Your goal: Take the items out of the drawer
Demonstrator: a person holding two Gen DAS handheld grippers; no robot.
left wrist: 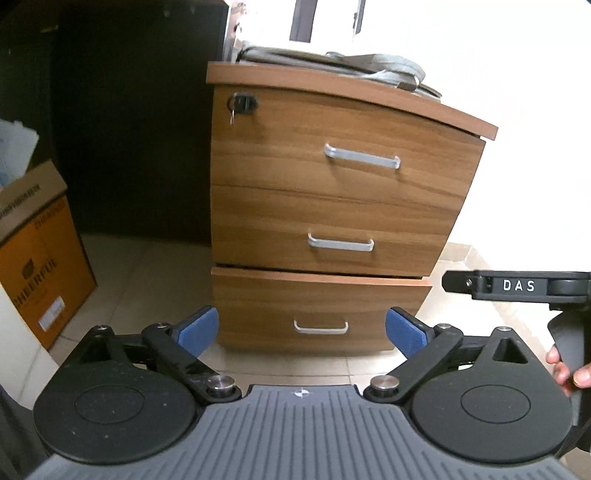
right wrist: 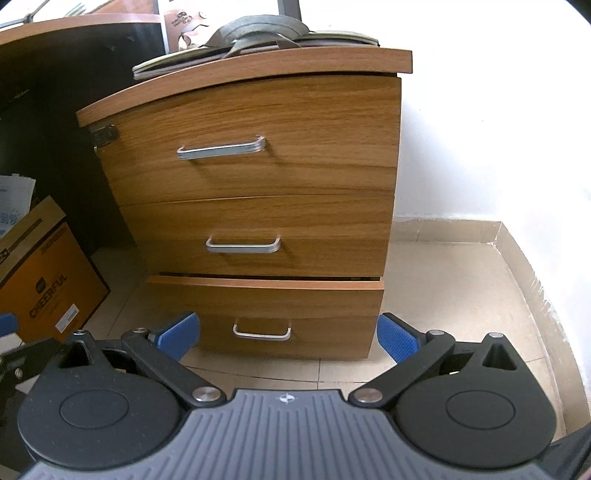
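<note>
A wooden three-drawer cabinet (left wrist: pixel 332 206) stands on the tiled floor, also in the right wrist view (right wrist: pixel 258 192). Each drawer has a silver handle: top (left wrist: pixel 362 157), middle (left wrist: pixel 340 243), bottom (left wrist: pixel 320 326). The bottom drawer (right wrist: pixel 266 314) juts out slightly; the upper two are closed. My left gripper (left wrist: pixel 301 332) is open and empty, in front of the bottom drawer, apart from it. My right gripper (right wrist: pixel 288 336) is open and empty, facing the bottom handle (right wrist: pixel 261 331). The right gripper's body (left wrist: pixel 517 286) shows at the right of the left wrist view. The drawers' contents are hidden.
An orange cardboard box (left wrist: pixel 37 266) stands on the floor at the left, also in the right wrist view (right wrist: pixel 48 280). Grey items and papers (right wrist: pixel 258 33) lie on the cabinet top. A key hangs in the lock (left wrist: pixel 242 103). A white wall (right wrist: pixel 480 129) is at the right.
</note>
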